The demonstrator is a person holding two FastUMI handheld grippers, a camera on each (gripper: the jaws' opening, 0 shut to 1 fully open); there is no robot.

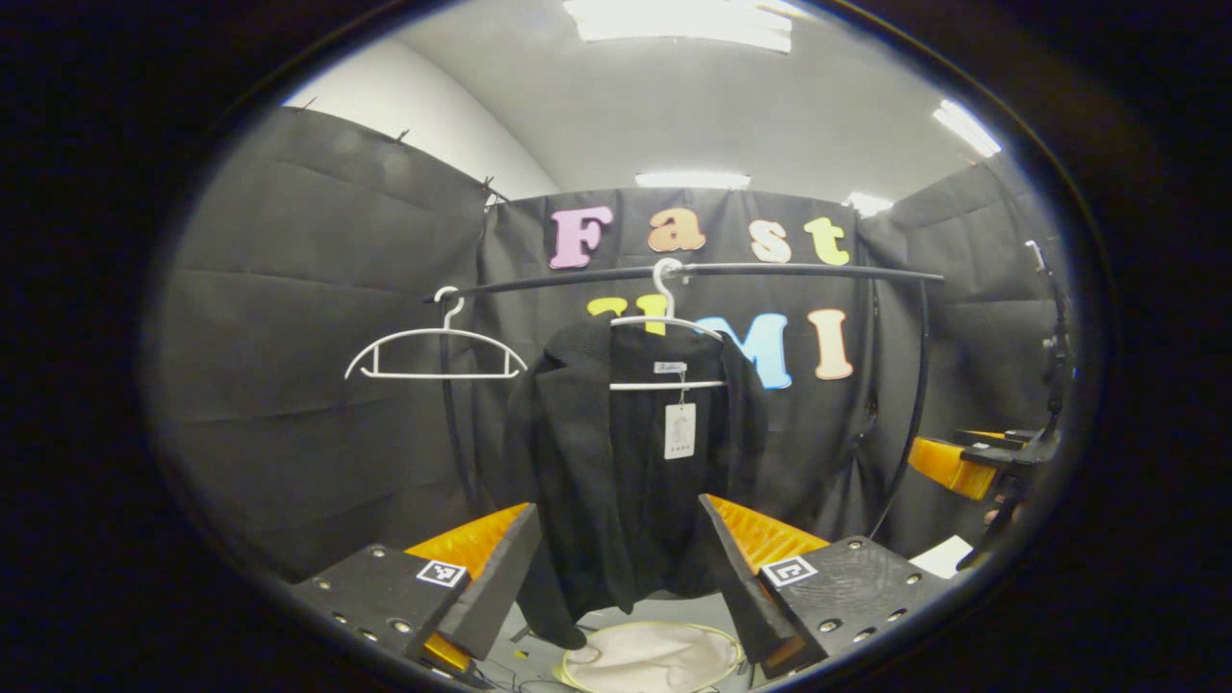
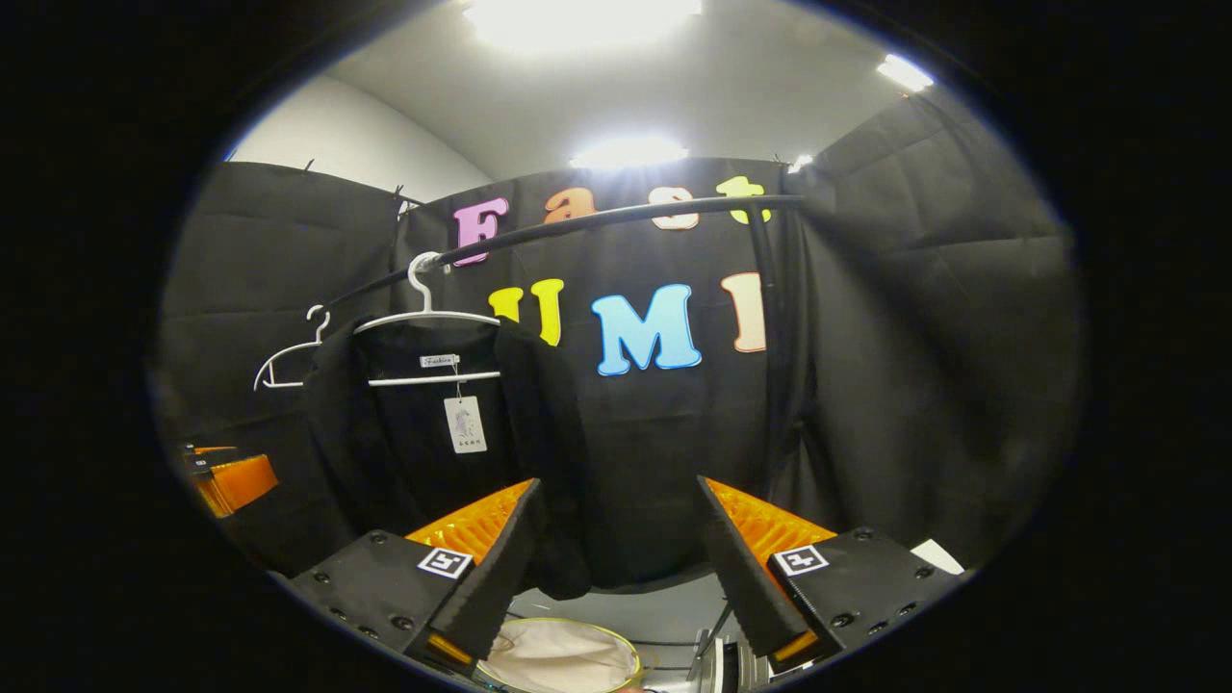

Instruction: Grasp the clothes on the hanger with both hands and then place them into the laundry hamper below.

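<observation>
1. The hamper (image 1: 654, 659) sits at the bottom edge of the left gripper view, cut off below; its pale lining and light rim show between the fingers. In the right gripper view it (image 2: 563, 657) is also cut off, partly behind the left finger.
2. The jacket (image 1: 616, 472) is black against the black wall, so its outline is hard to trace; its lower hem is hidden in part by the left gripper's (image 1: 621, 568) fingers. Its sleeves cannot be told apart from the body.
3. The jacket hangs upright on a white hanger (image 1: 666, 327) from the rail (image 1: 693, 274), long axis vertical, open front facing the cameras, a tag (image 1: 680, 430) dangling at the collar. It hangs above the hamper.
4. An empty hanger (image 1: 435, 351) hangs on the rail just left of the jacket, apart from it.
5. The left gripper's fingers stand wide apart, holding nothing; the jacket's lower part shows between them, farther off.
6. The right gripper's (image 2: 616, 568) fingers are also spread wide and empty; in its view the jacket (image 2: 433, 443) lies left of centre. It shows at the right edge of the left gripper view (image 1: 982, 462), blurred and partly cut off.
7. Open room lies right of the jacket along the rail, up to the rail's post (image 2: 770, 318).
</observation>
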